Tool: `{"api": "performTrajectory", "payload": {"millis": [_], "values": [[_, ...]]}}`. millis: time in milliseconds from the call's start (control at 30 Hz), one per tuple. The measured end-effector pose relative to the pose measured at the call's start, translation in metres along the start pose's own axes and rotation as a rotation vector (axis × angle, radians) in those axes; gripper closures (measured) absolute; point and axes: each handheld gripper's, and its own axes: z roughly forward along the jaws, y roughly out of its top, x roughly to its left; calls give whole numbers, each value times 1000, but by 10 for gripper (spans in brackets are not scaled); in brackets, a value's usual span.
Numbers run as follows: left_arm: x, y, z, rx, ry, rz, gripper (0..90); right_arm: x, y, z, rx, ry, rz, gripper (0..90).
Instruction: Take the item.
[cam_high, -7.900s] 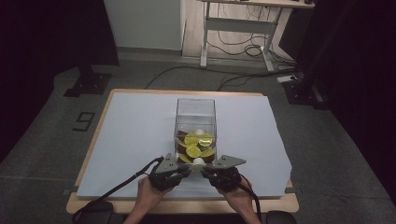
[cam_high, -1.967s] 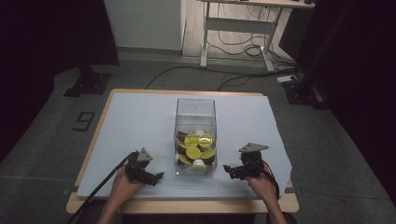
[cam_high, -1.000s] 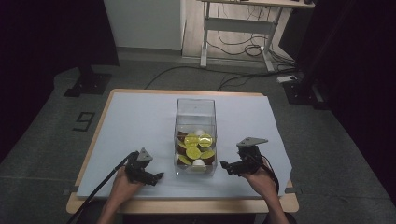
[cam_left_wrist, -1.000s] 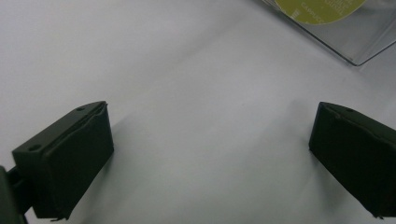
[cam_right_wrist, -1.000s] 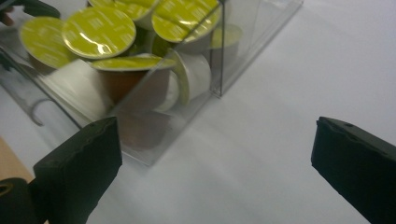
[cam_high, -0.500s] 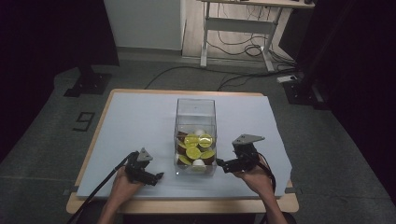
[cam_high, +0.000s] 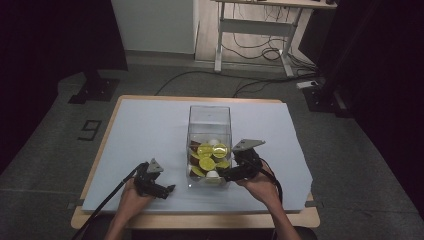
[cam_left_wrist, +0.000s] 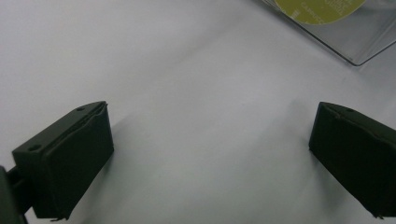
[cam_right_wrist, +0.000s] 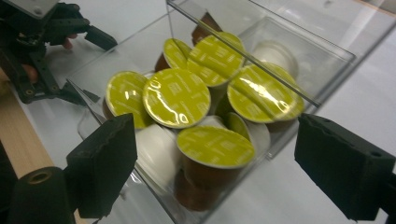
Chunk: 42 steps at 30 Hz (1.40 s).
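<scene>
A clear plastic box stands mid-table and holds several coffee capsules, most with yellow-green lids, a few white. My right gripper is at the box's near right corner and points at it. In the right gripper view its jaws stand wide, and they have just been closing a little. The box's lower corner and the capsules show between them, with no pad pressing on anything. My left gripper rests open on the sheet to the left of the box, nothing between its jaws.
A pale sheet covers the wooden table. The left gripper's cable trails off the front edge. The left gripper lies beyond the box in the right gripper view. A desk frame and floor cables are behind the table.
My right gripper has moved left and a little upward, up to the box's near right corner. The left gripper has stayed where it was.
</scene>
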Motion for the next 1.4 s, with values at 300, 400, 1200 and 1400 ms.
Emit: {"api": "performTrajectory", "payload": {"millis": [300, 400, 1200, 1400], "values": [[0, 0, 0, 2, -1, 2, 0, 6, 9, 16, 12, 44, -21, 181], [0, 0, 0, 1, -1, 1, 0, 6, 10, 21, 18, 50, -19, 194], [0, 0, 0, 1, 0, 0, 0, 11, 22, 67, 156, 97, -51, 296], [0, 0, 0, 1, -1, 0, 0, 9, 22, 73, 177, 105, -39, 320]]}}
